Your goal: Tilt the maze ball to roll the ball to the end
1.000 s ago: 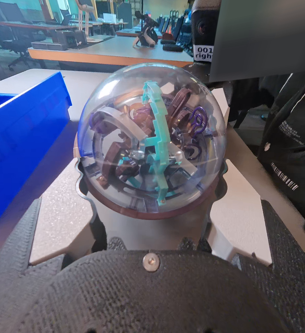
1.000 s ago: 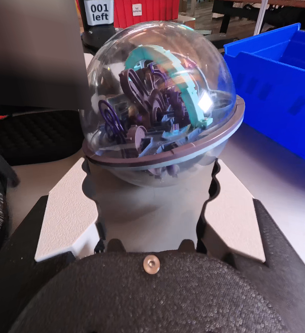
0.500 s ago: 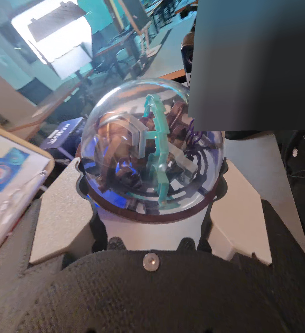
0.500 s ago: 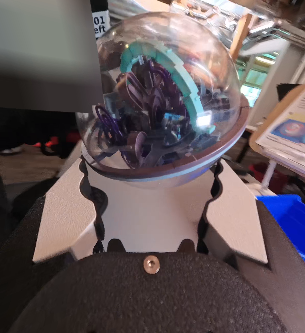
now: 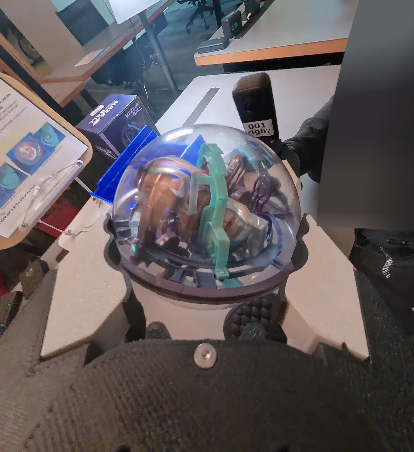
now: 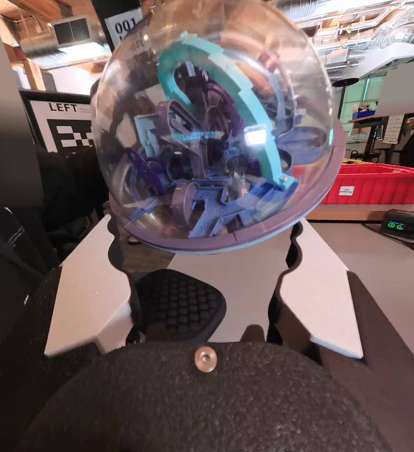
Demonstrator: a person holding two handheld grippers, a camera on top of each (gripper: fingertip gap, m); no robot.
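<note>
The maze ball [image 5: 206,210] is a clear sphere with teal, brown and purple tracks and a dark rim. It is held in the air between both grippers, with its rim tilted. My left gripper [image 5: 206,247] is shut on its sides, white fingers [image 5: 83,269] against the rim. My right gripper [image 6: 206,234] grips the maze ball [image 6: 213,127] from the opposite side, and its camera post [image 5: 254,105] shows behind the sphere. I cannot pick out the small steel ball inside.
A black dimpled pad [image 6: 179,298] lies on the white table [image 6: 347,256] under the ball. A blue bin [image 5: 127,161], a maze ball box [image 5: 117,122] and a clipboard with a sheet [image 5: 17,171] are left. A red bin [image 6: 377,183] stands far right.
Both grippers have lifted the maze ball off the black pad and tilted it. The views swung round, so the blue bin left the right view and the pad came into sight.
</note>
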